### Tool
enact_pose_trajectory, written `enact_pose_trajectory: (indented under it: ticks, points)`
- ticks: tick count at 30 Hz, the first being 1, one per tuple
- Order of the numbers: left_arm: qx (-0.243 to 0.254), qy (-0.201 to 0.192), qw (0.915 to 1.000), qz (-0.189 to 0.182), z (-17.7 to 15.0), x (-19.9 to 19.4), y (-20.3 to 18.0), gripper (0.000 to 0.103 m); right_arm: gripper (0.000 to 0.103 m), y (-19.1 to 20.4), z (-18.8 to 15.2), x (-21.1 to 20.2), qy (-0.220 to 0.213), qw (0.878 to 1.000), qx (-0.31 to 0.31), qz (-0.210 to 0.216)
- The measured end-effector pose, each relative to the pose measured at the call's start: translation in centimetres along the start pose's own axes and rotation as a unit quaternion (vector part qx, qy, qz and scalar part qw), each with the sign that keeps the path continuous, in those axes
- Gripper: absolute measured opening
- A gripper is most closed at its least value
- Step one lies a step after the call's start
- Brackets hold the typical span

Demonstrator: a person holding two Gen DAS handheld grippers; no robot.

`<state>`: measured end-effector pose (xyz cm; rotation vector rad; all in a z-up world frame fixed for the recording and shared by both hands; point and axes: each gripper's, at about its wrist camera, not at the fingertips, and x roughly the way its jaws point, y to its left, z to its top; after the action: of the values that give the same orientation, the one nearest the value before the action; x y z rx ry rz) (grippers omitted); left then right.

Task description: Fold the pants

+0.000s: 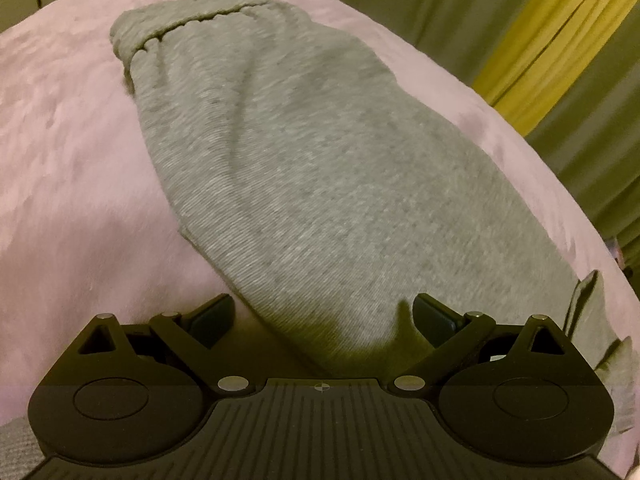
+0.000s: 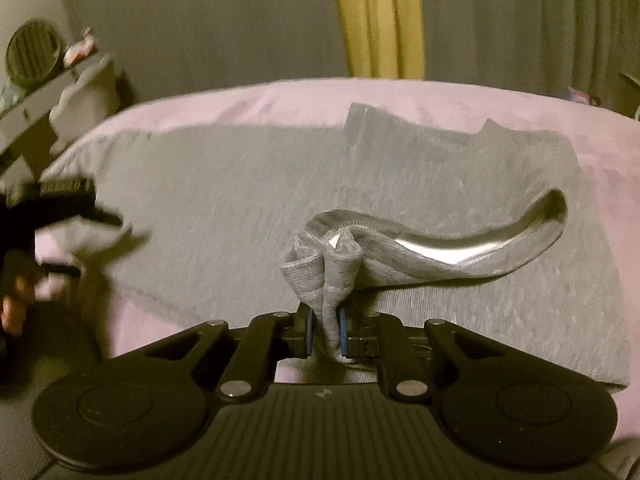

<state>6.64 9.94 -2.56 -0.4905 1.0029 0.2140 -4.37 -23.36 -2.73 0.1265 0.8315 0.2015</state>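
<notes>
Plainly, at that moment:
Pants: grey pants (image 1: 304, 184) lay flat on the pink bed cover (image 1: 60, 168); waistband toward 11 o'clock in the left wrist view
Left gripper: the left gripper (image 1: 322, 316) hovered with jaws wide apart over the cloth; nothing pinched
Right gripper: the right gripper (image 2: 325, 330) was clamped on a bunched hem of the pants, raised at 12 o'clock
Backdrop: curtain (image 2: 380, 20) behind the bed

Pink bed cover (image 2: 240, 108), grey curtains (image 2: 200, 20) (one yellow).
</notes>
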Motion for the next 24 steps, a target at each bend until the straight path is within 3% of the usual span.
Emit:
enact_pose_trajectory:
  ticks: [4, 6, 8, 10, 14, 18, 21, 23, 24]
  points:
    - [0.001, 0.000, 1.0000, 0.000, 0.1, 0.0, 0.0, 0.100, 0.022, 0.0, -0.8, 0.1, 0.013, 1.000, -0.007, 0.013]
    - [-0.002, 0.001, 1.0000, 0.000, 0.1, 0.1, 0.1, 0.100, 0.036, -0.6, -0.4, -0.3, 0.022, 0.999, 0.008, 0.032]
    - [-0.007, 0.000, 1.0000, 0.000, 0.1, 0.1, 0.2, 0.100, 0.060, -1.7, 0.2, -1.2, 0.026, 0.997, 0.040, 0.054]
    - [-0.011, -0.005, 0.9999, 0.000, 0.1, 0.0, 0.4, 0.100, 0.071, -3.3, 0.8, -2.6, 0.013, 0.994, 0.078, 0.078]
    - [-0.026, -0.018, 0.9995, 0.001, 0.1, 0.1, 0.8, 0.100, 0.079, -8.1, 1.9, -5.3, -0.030, 0.979, 0.171, 0.104]
    - [-0.024, -0.034, 0.9991, 0.011, -0.1, -0.1, 0.5, 0.100, 0.077, -13.7, 2.1, -5.2, -0.050, 0.954, 0.292, 0.049]
    - [0.013, -0.069, 0.9973, 0.019, -0.6, -1.3, -0.6, 0.100, 0.050, -16.8, 1.0, -4.3, -0.049, 0.929, 0.366, 0.028]
    - [0.056, -0.086, 0.9946, 0.018, -1.1, -2.1, -1.8, 0.100, 0.033, -17.3, 0.3, -3.7, -0.047, 0.924, 0.379, 0.007]
    - [0.078, -0.090, 0.9927, 0.017, -1.5, -2.3, -2.7, 0.100, 0.032, -17.3, 0.1, -3.5, -0.045, 0.923, 0.382, 0.007]
